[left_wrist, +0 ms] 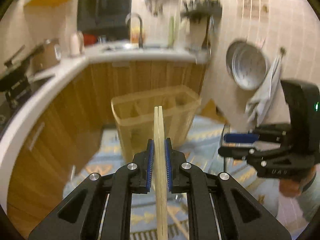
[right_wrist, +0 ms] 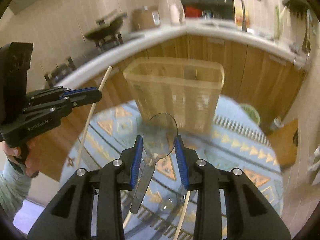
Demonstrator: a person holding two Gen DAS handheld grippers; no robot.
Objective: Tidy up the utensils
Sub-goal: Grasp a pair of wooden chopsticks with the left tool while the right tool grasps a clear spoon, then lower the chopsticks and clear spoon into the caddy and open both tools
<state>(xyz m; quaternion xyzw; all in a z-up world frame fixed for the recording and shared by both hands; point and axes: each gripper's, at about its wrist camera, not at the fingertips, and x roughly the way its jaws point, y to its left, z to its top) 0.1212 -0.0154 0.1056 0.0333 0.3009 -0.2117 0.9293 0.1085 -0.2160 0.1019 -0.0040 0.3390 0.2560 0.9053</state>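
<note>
My left gripper (left_wrist: 159, 147) is shut on a pair of pale wooden chopsticks (left_wrist: 159, 132), held upright in front of a translucent beige utensil holder (left_wrist: 156, 118) with several compartments. My right gripper (right_wrist: 159, 146) is shut on a clear plastic spoon (right_wrist: 160, 134), bowl pointing toward the holder (right_wrist: 176, 92). In the right wrist view the left gripper (right_wrist: 94, 96) is at the left with the chopsticks (right_wrist: 90, 112) slanting through it. In the left wrist view the right gripper (left_wrist: 228, 144) is at the right.
The holder stands on a round glass table over a blue patterned rug (right_wrist: 240, 144). More chopsticks (right_wrist: 183, 216) lie on the table below my right gripper. A curved white counter (left_wrist: 50, 88) with wooden cabinets, a sink faucet (left_wrist: 138, 28) and a hanging metal bowl (left_wrist: 248, 66) lie beyond.
</note>
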